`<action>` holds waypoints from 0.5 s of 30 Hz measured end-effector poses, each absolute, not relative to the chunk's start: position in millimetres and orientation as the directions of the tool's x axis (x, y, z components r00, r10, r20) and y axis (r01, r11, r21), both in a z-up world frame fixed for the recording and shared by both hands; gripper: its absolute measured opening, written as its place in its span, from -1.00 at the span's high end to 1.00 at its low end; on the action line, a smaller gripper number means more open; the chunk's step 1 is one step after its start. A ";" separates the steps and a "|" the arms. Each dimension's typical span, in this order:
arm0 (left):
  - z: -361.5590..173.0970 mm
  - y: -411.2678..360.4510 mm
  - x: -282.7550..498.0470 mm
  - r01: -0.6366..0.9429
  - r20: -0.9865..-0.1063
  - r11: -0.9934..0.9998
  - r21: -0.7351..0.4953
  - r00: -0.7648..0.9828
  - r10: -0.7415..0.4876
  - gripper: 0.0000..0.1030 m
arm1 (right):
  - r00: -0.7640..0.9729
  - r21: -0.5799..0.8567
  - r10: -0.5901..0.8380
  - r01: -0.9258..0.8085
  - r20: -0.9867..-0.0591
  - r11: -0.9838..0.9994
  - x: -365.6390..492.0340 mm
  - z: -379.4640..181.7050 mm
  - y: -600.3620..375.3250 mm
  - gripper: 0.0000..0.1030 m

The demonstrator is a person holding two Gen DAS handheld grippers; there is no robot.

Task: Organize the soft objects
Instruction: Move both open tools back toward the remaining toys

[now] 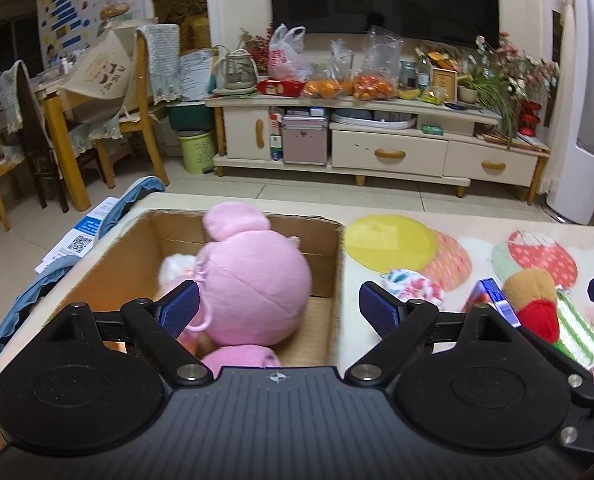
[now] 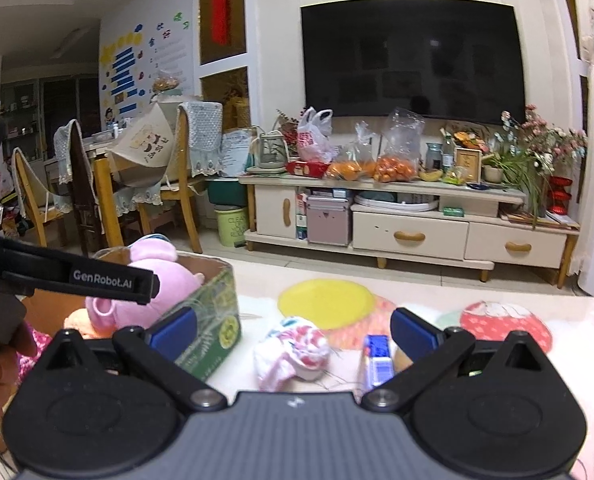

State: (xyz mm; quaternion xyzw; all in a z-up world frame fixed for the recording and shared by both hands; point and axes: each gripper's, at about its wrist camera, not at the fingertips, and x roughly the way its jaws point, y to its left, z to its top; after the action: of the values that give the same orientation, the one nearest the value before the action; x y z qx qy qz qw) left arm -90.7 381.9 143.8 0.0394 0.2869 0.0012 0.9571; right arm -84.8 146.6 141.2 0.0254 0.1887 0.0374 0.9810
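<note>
The pink plush doll sat inside the cardboard box, the left hand-held gripper hovering over it, jaws spread and holding nothing. Just right of the box on the counter lay the crumpled floral cloth. The right hand-held gripper stood wide apart above it. Light and limp, probably; pinching its bunched middle looked best.

Light: warm, even indoor lighting; dining area at far left dimmer.
Glare: faint reflections are seen on the television.
Blur: slight softness throughout; the crumpled floral cloth is smeared.
Distortion: fisheye bending and dark vignetting at corners.
</note>
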 end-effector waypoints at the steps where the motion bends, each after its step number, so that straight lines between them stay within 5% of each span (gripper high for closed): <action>1: 143.3 380.7 -91.1 0.025 -0.551 0.997 0.075 0.835 0.020 -1.00 | 0.926 0.066 0.080 -0.060 -0.368 0.996 -86.3 140.6 143.1 -0.98; 15: 140.0 379.6 -95.0 0.097 -0.553 0.991 0.095 0.833 -0.028 -1.00 | 0.925 0.091 0.038 -0.004 -0.377 0.996 -105.2 132.5 110.0 -0.98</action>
State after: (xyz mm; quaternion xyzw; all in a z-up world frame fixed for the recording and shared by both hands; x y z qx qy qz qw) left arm -95.0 379.6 140.0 0.0595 0.2875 -0.0328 0.9554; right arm -105.2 110.0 132.5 0.0445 0.1928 0.0107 0.9802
